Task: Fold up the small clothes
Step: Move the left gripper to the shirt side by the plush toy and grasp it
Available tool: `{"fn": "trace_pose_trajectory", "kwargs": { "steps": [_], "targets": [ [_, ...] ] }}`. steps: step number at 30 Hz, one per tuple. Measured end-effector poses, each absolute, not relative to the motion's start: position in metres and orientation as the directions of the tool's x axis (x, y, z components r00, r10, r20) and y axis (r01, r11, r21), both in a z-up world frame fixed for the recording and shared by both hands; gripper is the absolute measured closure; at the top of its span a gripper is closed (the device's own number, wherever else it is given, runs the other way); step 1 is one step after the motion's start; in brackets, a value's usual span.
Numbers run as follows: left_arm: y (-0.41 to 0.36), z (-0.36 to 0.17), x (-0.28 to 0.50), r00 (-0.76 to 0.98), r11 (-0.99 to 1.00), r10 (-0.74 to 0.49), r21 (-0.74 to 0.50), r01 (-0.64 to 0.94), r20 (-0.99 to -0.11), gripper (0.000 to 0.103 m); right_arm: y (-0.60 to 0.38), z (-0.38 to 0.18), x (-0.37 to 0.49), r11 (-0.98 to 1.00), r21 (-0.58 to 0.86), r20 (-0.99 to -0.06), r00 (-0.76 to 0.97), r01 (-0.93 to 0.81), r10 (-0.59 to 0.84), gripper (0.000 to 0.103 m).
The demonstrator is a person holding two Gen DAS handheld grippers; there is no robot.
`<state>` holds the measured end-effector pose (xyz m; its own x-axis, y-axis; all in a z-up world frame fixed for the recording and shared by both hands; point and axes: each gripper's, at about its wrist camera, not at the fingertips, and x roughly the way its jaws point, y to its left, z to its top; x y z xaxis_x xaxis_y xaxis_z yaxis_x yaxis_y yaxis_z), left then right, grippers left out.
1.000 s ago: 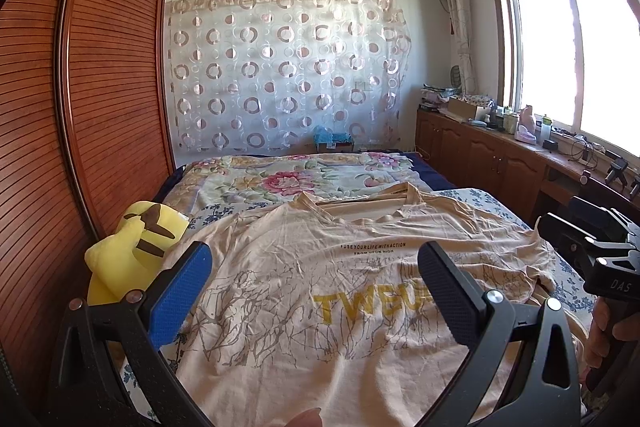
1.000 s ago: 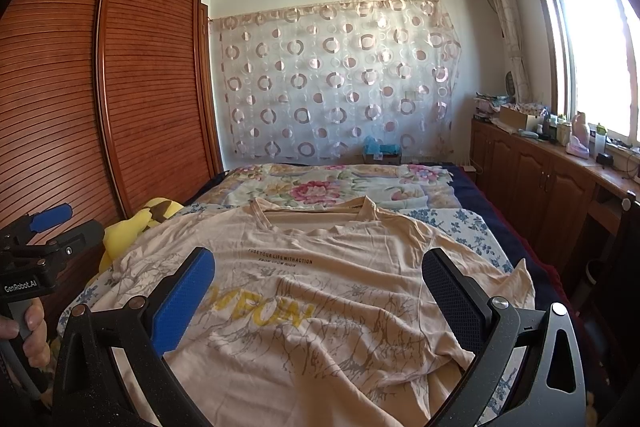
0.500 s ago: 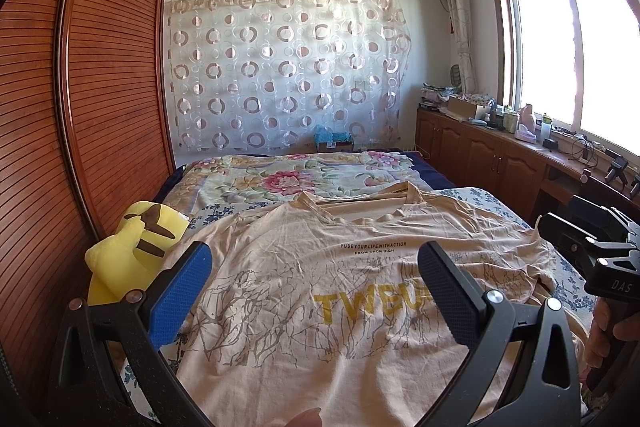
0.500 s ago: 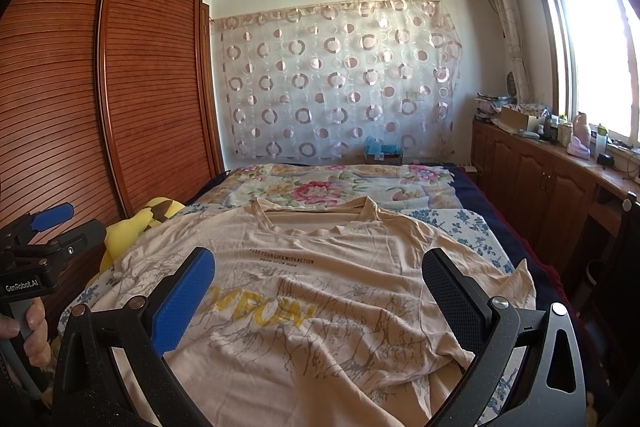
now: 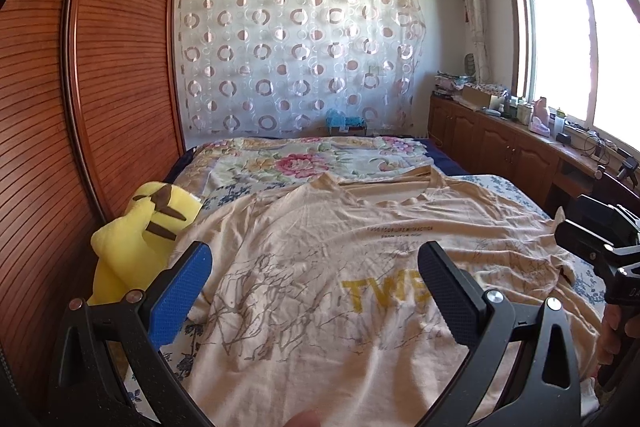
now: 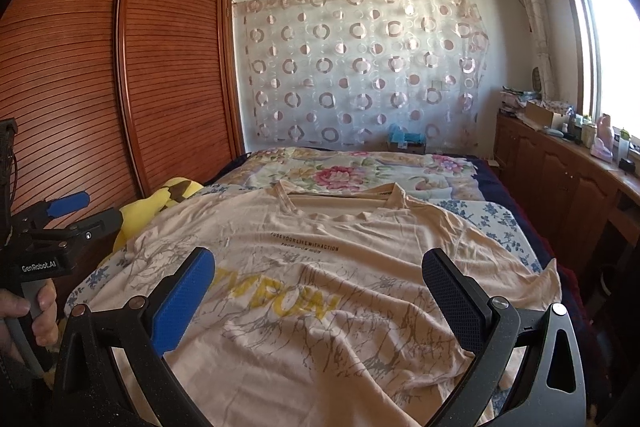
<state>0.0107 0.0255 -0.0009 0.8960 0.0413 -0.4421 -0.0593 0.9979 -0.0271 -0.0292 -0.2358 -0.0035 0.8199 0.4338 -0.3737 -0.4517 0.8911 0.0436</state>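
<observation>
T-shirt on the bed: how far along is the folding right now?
Done: the beige T-shirt lies spread face up on the bed, collar at the far end, somewhat wrinkled. In hand: nothing; the left tool and right tool are both open above it, gripping no fabric. Left: every fold; the sleeves and hem are not yet turned in.

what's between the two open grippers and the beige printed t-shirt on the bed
Nothing visible. The left gripper and right gripper hang open above the beige printed t-shirt; the yellow plush toy sits off its side.
</observation>
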Motion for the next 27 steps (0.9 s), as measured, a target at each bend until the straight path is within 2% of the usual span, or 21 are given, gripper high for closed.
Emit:
{"fn": "trace_pose_trajectory", "kwargs": {
  "steps": [4, 15, 22, 25, 27],
  "targets": [
    [0.046, -0.017, 0.019, 0.875, 0.996, 0.063, -0.028, -0.087, -0.481, 0.0, -0.223, -0.014, -0.012, 0.853, 0.054, -0.421, 0.763, -0.519, 0.491, 0.0],
    [0.103, -0.057, 0.04, 0.796, 0.991, 0.101, -0.008, -0.132, -0.596, 0.0, -0.189, -0.044, 0.041, 0.812, -0.037, -0.611, 0.656, -0.582, 0.443, 0.0],
    [0.139, -0.082, 0.06, 0.743, 0.987, 0.136, 0.029, -0.155, -0.656, 0.0, -0.177, -0.049, 0.059, 0.801, -0.053, -0.697, 0.596, -0.597, 0.399, 0.0],
    [0.155, -0.089, 0.072, 0.72, 0.99, 0.11, 0.009, -0.143, -0.686, 0.001, -0.179, -0.045, 0.062, 0.801, -0.046, -0.711, 0.583, -0.597, 0.394, 0.0],
    [0.166, -0.091, 0.08, 0.705, 0.991, 0.077, -0.022, -0.131, -0.705, 0.006, -0.175, -0.046, 0.068, 0.807, -0.054, -0.725, 0.578, -0.588, 0.374, 0.0]
  ]
}}
